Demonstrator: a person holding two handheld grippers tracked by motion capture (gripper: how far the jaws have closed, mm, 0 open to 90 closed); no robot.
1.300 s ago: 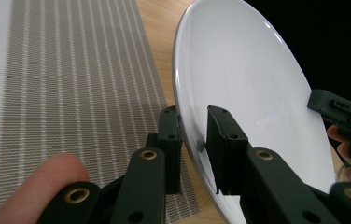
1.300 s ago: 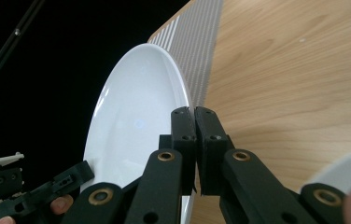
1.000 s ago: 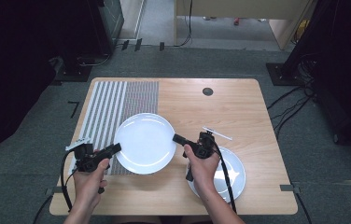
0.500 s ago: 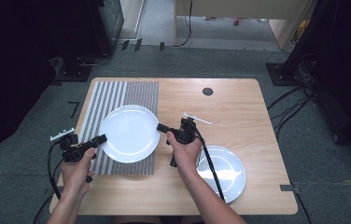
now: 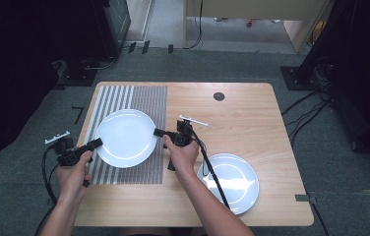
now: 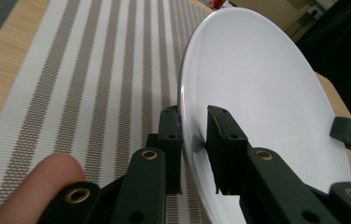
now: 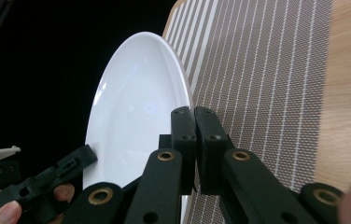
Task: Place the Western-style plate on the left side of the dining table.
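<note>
A white plate (image 5: 124, 137) is held just above the striped placemat (image 5: 148, 98), carried by both grippers. My left gripper (image 5: 97, 143) is shut on its near-left rim; in the left gripper view the rim of the plate (image 6: 257, 84) runs between the two jaws of that gripper (image 6: 193, 135). My right gripper (image 5: 157, 132) is shut on the plate's right rim. In the right gripper view its jaws (image 7: 193, 126) pinch the edge of the tilted plate (image 7: 136, 107), and the placemat (image 7: 257, 56) lies behind.
A second white plate (image 5: 230, 182) lies on the wooden table (image 5: 242, 113) at the near right, beside my right forearm. A round black grommet (image 5: 218, 96) sits near the far edge. Dark equipment and cables surround the table on the floor.
Both grippers have carried the plate to the left, from the table's middle to above the placemat. The right hand has moved off the second plate, which now lies uncovered.
</note>
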